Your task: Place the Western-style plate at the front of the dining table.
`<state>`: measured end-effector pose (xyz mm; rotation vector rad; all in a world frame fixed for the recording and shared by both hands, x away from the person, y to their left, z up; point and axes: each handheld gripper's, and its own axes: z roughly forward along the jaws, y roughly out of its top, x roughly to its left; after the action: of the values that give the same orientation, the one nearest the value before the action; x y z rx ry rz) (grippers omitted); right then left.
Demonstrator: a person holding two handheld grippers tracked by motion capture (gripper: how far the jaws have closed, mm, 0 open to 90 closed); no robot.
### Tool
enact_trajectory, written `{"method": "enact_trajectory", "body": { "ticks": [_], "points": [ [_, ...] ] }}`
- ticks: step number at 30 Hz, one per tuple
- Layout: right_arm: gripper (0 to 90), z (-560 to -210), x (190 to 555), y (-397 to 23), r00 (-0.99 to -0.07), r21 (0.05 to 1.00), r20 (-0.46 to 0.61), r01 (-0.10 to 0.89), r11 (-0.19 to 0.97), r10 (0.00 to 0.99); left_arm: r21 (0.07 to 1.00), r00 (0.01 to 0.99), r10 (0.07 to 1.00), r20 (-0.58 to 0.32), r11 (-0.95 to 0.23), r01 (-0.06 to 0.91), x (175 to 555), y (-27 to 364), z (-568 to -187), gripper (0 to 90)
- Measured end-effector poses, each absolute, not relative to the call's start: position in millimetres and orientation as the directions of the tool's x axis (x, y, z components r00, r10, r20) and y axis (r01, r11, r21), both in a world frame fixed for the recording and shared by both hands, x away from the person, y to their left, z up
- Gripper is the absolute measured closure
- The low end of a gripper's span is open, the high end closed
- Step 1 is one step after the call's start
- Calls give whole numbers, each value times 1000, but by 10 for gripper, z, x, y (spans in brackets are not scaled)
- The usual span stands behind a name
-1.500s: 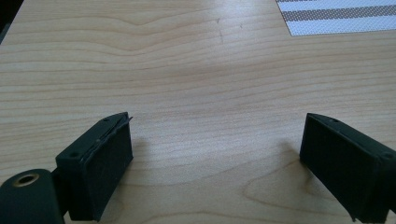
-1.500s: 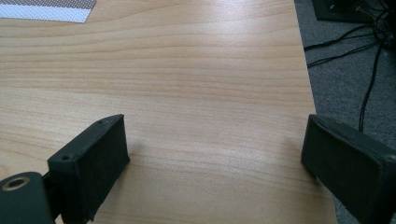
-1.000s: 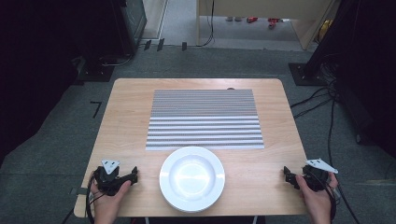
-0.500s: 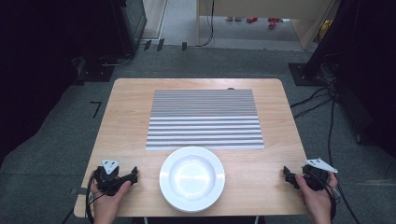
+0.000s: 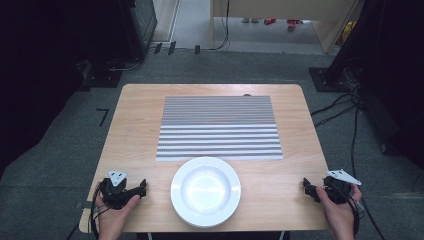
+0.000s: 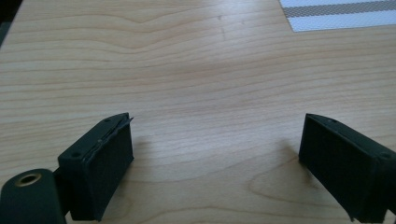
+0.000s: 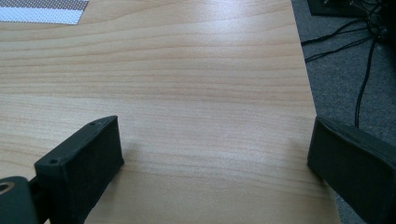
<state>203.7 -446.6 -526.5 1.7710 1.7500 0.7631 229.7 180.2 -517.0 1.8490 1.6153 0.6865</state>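
With both jaws spread wide and empty, the left gripper [image 5: 141, 188] at 9 o'clock of the plate [image 5: 205, 191] could shove it into the mat [image 5: 219, 128] if it reaches carelessly, the right gripper [image 5: 306, 188] resting at 3 o'clock.

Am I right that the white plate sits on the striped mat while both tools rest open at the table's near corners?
Not quite: in the high view the white plate sits on bare table, just in front of the striped mat. Both tools, left and right, do rest open.
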Motion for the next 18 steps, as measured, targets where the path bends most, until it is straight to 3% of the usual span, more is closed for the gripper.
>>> {"method": "enact_trajectory", "body": {
  "ticks": [2,11,14,18],
  "points": [
    [32,-5260,2036,-4467,0,710,27,703,-19,1000,727,121,993,-9,-76,683,2283,1824,-5150,137],
    [31,-5187,2024,-4426,13,724,70,687,-60,997,754,174,983,-64,-66,653,2188,1746,-5046,137],
    [31,-5156,2015,-4389,12,732,75,678,-63,997,749,204,965,-163,-14,663,2180,1714,-4982,137],
    [31,-5133,2011,-4353,-3,735,84,676,-60,996,759,230,961,-156,-33,650,2167,1646,-4919,137]
  ]
}}
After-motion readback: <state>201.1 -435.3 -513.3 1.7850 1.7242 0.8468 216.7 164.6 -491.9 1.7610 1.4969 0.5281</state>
